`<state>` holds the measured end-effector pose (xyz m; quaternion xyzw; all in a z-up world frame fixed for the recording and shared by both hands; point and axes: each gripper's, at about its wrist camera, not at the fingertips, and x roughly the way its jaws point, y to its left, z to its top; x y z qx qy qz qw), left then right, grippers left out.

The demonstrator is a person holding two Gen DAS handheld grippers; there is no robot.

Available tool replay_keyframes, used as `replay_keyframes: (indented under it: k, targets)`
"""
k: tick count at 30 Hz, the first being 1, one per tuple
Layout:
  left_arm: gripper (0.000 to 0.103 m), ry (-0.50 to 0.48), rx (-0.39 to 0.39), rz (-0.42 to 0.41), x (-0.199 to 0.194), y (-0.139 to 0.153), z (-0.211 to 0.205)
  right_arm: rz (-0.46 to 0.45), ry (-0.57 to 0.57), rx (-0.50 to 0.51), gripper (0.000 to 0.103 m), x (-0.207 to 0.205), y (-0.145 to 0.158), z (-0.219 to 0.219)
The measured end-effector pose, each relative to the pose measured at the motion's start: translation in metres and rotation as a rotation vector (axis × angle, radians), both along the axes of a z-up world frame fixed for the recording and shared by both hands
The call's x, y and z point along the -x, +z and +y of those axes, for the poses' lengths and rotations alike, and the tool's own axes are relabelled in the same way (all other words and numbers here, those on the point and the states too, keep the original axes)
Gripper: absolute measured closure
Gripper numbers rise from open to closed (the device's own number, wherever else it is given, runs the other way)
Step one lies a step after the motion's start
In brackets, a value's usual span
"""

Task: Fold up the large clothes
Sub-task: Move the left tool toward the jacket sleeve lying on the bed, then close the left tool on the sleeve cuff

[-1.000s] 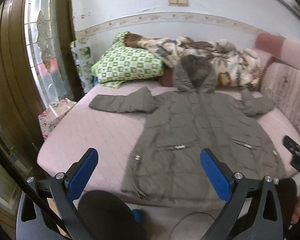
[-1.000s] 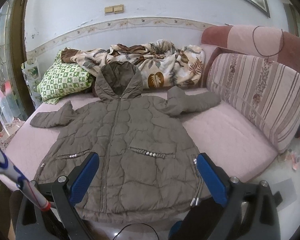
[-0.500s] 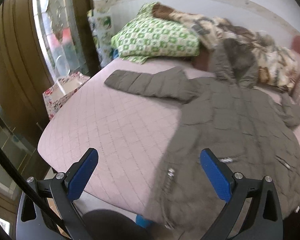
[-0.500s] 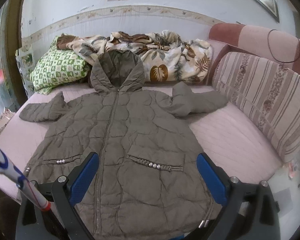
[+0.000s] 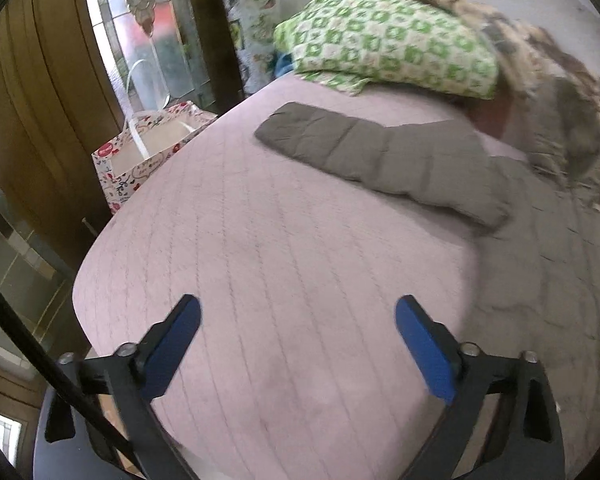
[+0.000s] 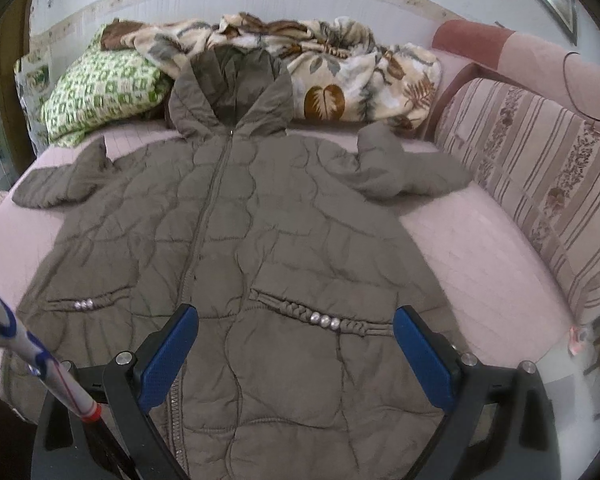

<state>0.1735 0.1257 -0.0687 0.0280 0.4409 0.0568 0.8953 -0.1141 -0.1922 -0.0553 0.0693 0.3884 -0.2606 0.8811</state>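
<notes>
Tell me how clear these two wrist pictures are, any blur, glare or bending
Left wrist view: motion blur smears the coat and blanket at right; the sleeve is sharper, and the window glares bright. Right wrist view: mostly sharp across the coat, with slight softness at the edges. Both views: fisheye bending curves the bed edge and darkens the corners.

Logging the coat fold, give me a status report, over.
Left tool closing, nothing between fingers; right tool open, empty. Grey-brown quilted hooded coat flat, unfolded on pink sofa. Nothing in the way.
</notes>
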Motion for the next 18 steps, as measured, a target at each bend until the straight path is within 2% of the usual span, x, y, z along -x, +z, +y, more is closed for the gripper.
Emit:
replay_keyframes:
  k: [9,13,18]
  targets:
    - [0.017,0.054,0.003,0.018,-0.068,-0.02,0.031,0.058,-0.025,-0.019,0.003,-0.024,-0.026,-0.012]
    - [0.017,0.087,0.103,0.049,-0.107,-0.032,0.049,0.077,-0.029,-0.02,0.003,-0.033,-0.035,-0.017]
    - [0.017,0.139,0.249,0.127,-0.167,-0.054,0.067,0.104,-0.041,-0.034,0.003,-0.044,-0.047,-0.022]
